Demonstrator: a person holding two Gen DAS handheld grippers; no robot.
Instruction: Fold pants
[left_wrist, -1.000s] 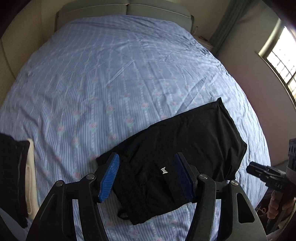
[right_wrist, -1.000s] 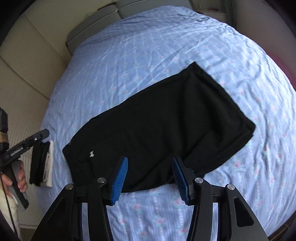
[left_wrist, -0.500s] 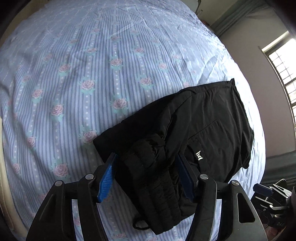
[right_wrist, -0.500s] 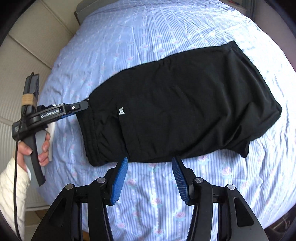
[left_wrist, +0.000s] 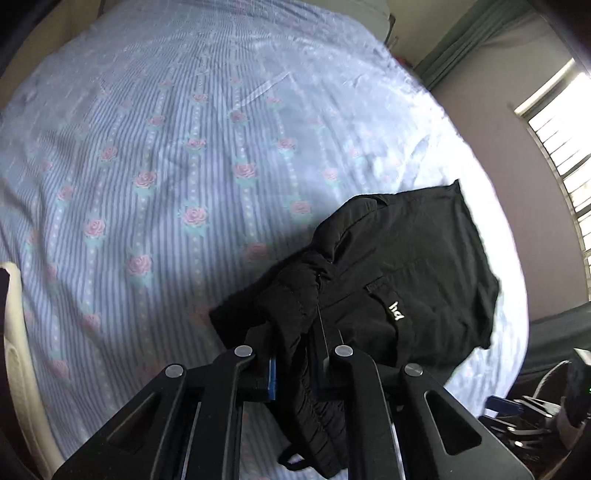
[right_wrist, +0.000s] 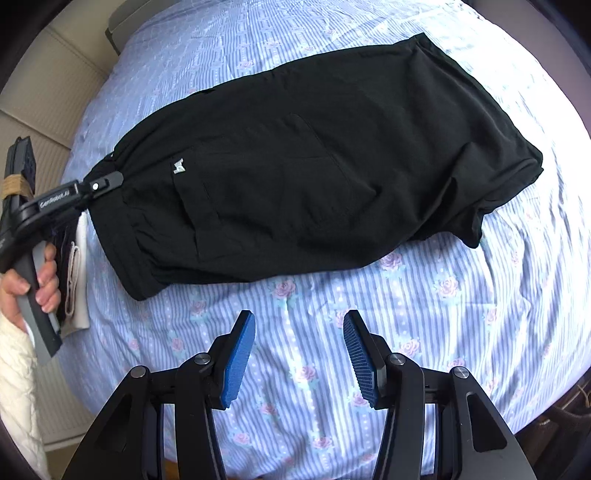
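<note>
Because the black pants are already doubled leg over leg, they lie as one long dark shape across the blue striped bedsheet with pink roses, the waistband toward 9 o'clock and the leg ends toward 3 o'clock in the right wrist view. A small white logo sits above a back pocket, so the seat side faces up.

The left gripper is closed on the bunched waistband; in its own view the black cloth is squeezed between the two fingers and rises a little from the sheet. I judge it holds this end because the waistband is the thickest part and gives a firm grip for carrying it over toward the leg ends. In the right wrist view the same tool reaches the waistband from 9 o'clock, with the person's hand around its handle.

The right gripper hangs over bare sheet at 6 o'clock, apart from the pants, its blue pads spread wide and holding nothing. Probably it waits to take the near waistband corner, so that both corners travel together and the fold stays straight.

Just beside the waistband, at the bed edge at 9 o'clock, a small pile of folded clothes, dark and cream, rests. Past the bed at 2 o'clock in the left view, a window gives bright light.
</note>
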